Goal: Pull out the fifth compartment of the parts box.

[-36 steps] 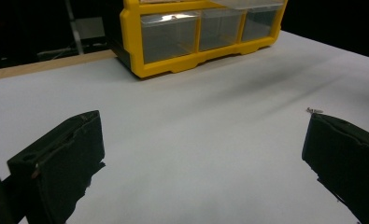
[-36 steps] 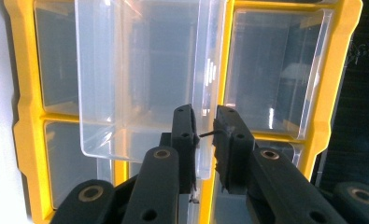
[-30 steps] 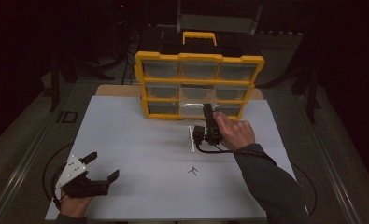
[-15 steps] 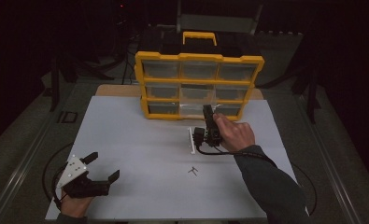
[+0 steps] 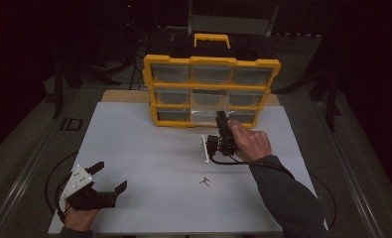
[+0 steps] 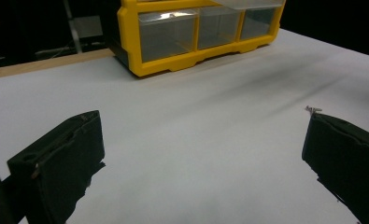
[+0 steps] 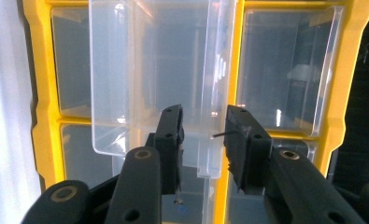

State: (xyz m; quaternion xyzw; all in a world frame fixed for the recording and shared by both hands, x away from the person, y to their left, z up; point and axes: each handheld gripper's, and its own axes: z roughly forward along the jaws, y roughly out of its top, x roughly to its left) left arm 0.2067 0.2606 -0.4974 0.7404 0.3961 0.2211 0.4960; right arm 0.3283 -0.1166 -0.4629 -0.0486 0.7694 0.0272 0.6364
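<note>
One drawer: clear plastic drawer (image 7: 159, 79) sits pulled out of yellow organiser cabinet (image 5: 212, 91).
Right gripper (image 7: 203, 135): jaws just opening, pads off the drawer's front lip.
Left gripper (image 5: 97, 186): wide open, empty, on bench (image 5: 149, 163).
Risk: any snag on retreat drags the drawer out.

White surface (image 5: 149, 148), wood edge at the far side. On it: yellow drawer organizer (image 5: 212, 91) standing at the back, small dark bit (image 5: 205, 181) lying near centre, well apart from the organizer.
</note>
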